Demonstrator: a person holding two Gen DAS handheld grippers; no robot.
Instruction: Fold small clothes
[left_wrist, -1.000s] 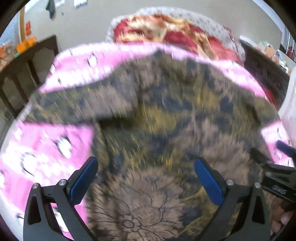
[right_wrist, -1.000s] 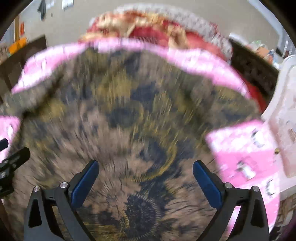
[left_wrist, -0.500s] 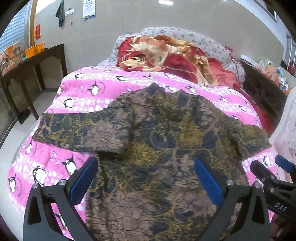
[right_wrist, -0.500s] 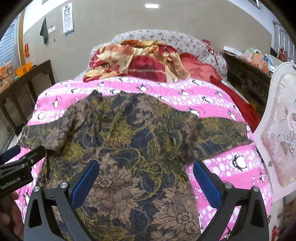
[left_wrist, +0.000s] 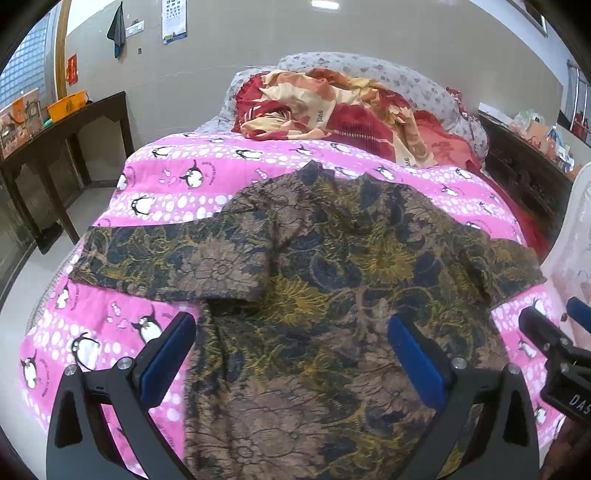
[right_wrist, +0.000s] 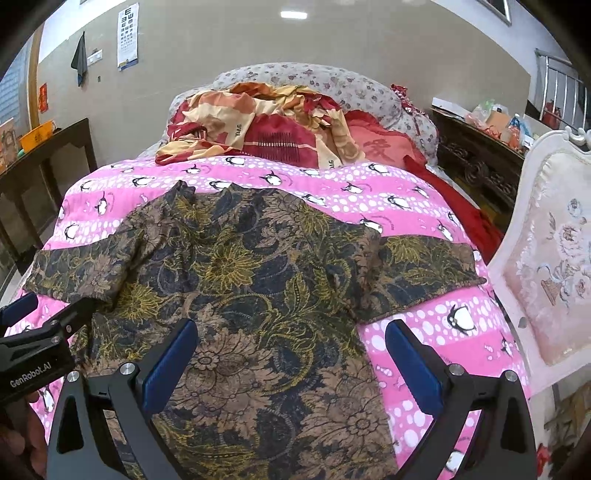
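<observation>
Looking along my left gripper, I see both blue-padded fingers spread wide with nothing between them, poised above the lower half of the shirt. My right gripper is the same: jaws fully apart, empty, its left finger over the shirt's hem area and its right finger over bare pink quilt just beside the shirt's edge. Each gripper shows at the edge of the other's view, one on either side of the shirt.

That shirt, a dark floral short-sleeved garment in brown, navy and mustard, lies spread flat on the quilt, collar away from me and hem nearest me. Its left sleeve stretches out sideways toward the quilt's left edge; its right sleeve reaches out toward the white upholstered chair that stands just beside the bed on the shirt's right. The quilt is pink with white dots and penguins, and it shows on all sides of the shirt except the near hem, which runs out of sight under the grippers.

Beyond the shirt's collar sits a rumpled red and cream blanket, and behind that a grey flowered pillow against the wall. Far left of the shirt stands a dark wooden table with orange boxes on it; far right of the shirt, a dark carved cabinet carries clutter I cannot make out. An eye chart hangs on the wall behind.
</observation>
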